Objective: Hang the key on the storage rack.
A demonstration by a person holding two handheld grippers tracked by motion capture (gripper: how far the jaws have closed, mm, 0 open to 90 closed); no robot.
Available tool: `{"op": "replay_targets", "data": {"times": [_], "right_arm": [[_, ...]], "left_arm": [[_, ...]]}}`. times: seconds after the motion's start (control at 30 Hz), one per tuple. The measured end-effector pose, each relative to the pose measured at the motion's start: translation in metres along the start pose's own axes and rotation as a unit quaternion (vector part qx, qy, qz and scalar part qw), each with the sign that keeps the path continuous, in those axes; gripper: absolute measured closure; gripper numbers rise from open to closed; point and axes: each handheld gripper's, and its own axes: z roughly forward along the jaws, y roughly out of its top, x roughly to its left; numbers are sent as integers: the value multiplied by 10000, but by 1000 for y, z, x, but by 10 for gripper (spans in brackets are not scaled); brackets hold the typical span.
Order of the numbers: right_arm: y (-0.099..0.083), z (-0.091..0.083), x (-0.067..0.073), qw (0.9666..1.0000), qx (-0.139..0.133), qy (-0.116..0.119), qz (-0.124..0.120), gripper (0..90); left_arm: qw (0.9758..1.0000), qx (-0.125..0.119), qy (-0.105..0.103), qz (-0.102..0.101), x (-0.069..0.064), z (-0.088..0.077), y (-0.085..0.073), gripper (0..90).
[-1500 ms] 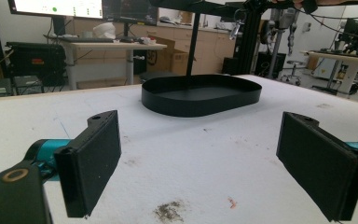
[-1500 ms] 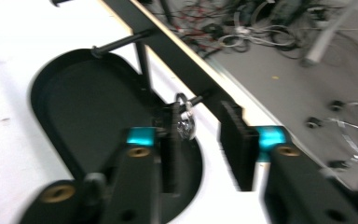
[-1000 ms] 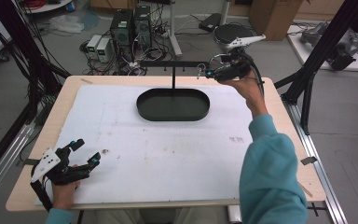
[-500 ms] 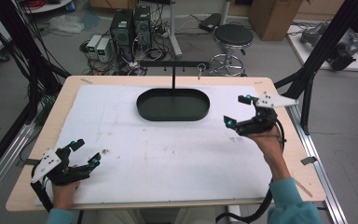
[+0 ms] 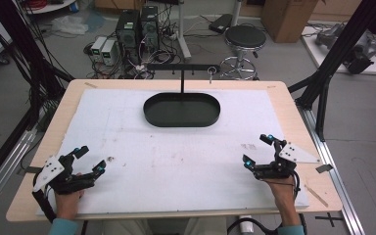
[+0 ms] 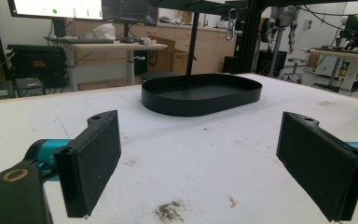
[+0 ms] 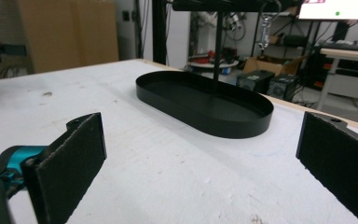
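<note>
You held the left gripper (image 5: 88,159) at lower left and the right gripper (image 5: 258,149) at lower right, both spread wide and empty, the black tray (image 5: 181,109) well above them at upper centre

White sheet (image 5: 186,152) over the desk (image 5: 293,105), smudged with faint grey and brownish marks, and a pale wood edge shows all round it. Black oval tray (image 5: 181,109), matte, with a black post and crossbar (image 5: 182,68) behind and a silver clip (image 5: 210,73) hanging off it. Left gripper (image 5: 85,159): black body, teal tips, a white plate on top. Right gripper (image 5: 259,149): black too, teal tips, pale grey plate. Teal sleeves at both wrists. A tiny red fleck (image 6: 232,201) lies beside a dark smudge (image 6: 170,211) on the sheet.
</note>
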Motion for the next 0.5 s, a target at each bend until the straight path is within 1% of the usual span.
{"op": "replay_targets", "data": {"times": [0.03, 0.07, 0.17, 0.2, 0.23, 0.27, 0.3, 0.33, 0.37, 0.4, 0.5], "right_arm": [[-3, -1, 1, 10000, -57, -14, 43, 7], [-7, -1, 1, 9999, -125, -53, 10, 7], [-16, -1, 4, 9996, -238, -126, 40, 7], [-18, -1, 4, 9996, -230, -152, -6, 7], [-21, 0, 6, 9997, -165, -178, 10, 7], [-23, 1, 5, 9997, -160, -189, -15, 7], [-23, 1, 5, 9997, -160, -189, -15, 7], [-28, 2, 6, 9998, -92, -196, 33, 7], [-28, 2, 6, 9998, -92, -196, 33, 7], [-28, 1, 6, 9996, -183, -190, -43, 7], [-29, -1, 7, 9996, -206, -201, -34, 7]], "left_arm": [[10000, 0, 0, 0, 0, 0, 0, 141], [10000, 5, -3, 18, 0, 0, 0, 140], [10000, 2, -3, 23, 0, 0, 0, 141], [10000, 2, -3, 23, 0, 0, 0, 141], [10000, 2, -4, 16, 0, 0, 0, 141], [10000, -3, -5, 10, 0, 0, 0, 141], [10000, 0, -1, 3, 0, 0, 0, 141], [10000, -2, -8, -9, 0, 0, 0, 141], [10000, -2, -8, -9, 0, 0, 0, 141], [10000, 4, -8, -8, 0, 0, 0, 140], [10000, 4, -11, 13, 0, 0, 0, 141]]}}
